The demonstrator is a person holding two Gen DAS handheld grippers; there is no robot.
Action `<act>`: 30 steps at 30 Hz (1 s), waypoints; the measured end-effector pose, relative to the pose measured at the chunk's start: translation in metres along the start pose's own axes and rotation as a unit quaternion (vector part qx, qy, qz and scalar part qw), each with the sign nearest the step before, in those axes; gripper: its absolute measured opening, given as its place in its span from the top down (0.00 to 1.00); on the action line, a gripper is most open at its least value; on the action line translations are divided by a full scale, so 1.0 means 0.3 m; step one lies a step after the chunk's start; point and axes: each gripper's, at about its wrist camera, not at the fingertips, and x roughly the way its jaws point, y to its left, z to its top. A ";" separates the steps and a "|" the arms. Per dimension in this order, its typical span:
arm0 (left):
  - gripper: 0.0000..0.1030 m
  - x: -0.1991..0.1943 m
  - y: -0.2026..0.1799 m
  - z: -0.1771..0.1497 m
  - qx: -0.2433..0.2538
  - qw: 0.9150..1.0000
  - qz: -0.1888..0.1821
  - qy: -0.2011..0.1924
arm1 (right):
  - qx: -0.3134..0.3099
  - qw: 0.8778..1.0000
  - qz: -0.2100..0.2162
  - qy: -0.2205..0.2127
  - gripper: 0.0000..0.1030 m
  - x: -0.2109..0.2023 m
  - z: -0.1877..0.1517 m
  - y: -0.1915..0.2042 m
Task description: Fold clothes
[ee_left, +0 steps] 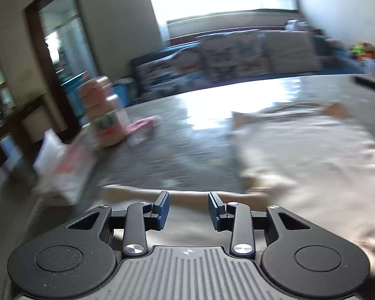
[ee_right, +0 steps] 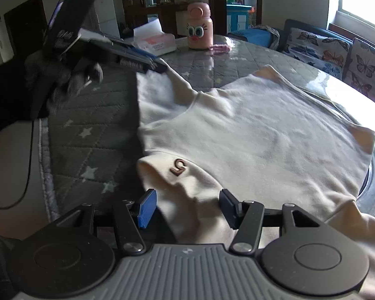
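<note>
A cream sweatshirt (ee_right: 250, 130) lies spread flat on the table, with a small brown emblem (ee_right: 178, 167) near its closest sleeve. My right gripper (ee_right: 187, 207) hovers low over that sleeve. Its blue pads stand apart, with cloth lying between them but not pinched. My left gripper (ee_right: 160, 66) is at the far left, at the tip of the other sleeve, held by a dark-gloved hand (ee_right: 62, 75). In the blurred left wrist view the left gripper (ee_left: 188, 210) is open and empty above the cream cloth (ee_left: 300, 155).
A grey quilted cover with stars (ee_right: 87, 125) lies over the round table. At its far side stand a pink bottle with cartoon eyes (ee_right: 199, 28), a tissue box (ee_right: 155, 41) and a small pink item (ee_right: 220, 48). A sofa with butterfly cushions (ee_right: 320, 50) is beyond.
</note>
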 end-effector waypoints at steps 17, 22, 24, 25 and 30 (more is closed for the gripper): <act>0.52 -0.030 -0.315 -0.075 0.097 0.989 -0.109 -0.007 | 0.075 0.995 -0.056 -0.039 0.45 -0.183 -0.082 -0.121; 0.47 -0.050 -0.334 -0.051 0.090 0.989 -0.119 -0.020 | 0.135 0.982 -0.125 -0.047 0.48 -0.181 -0.119 -0.264; 0.46 -0.045 -0.347 -0.046 0.091 0.988 -0.124 -0.020 | 0.154 0.976 -0.144 -0.049 0.53 -0.180 -0.131 -0.308; 0.46 -0.040 -0.354 -0.043 0.091 0.988 -0.127 -0.018 | 0.164 0.972 -0.159 -0.048 0.54 -0.175 -0.143 -0.341; 0.45 -0.027 -0.394 -0.033 0.091 0.985 -0.144 -0.016 | 0.177 0.962 -0.202 -0.048 0.58 -0.162 -0.155 -0.406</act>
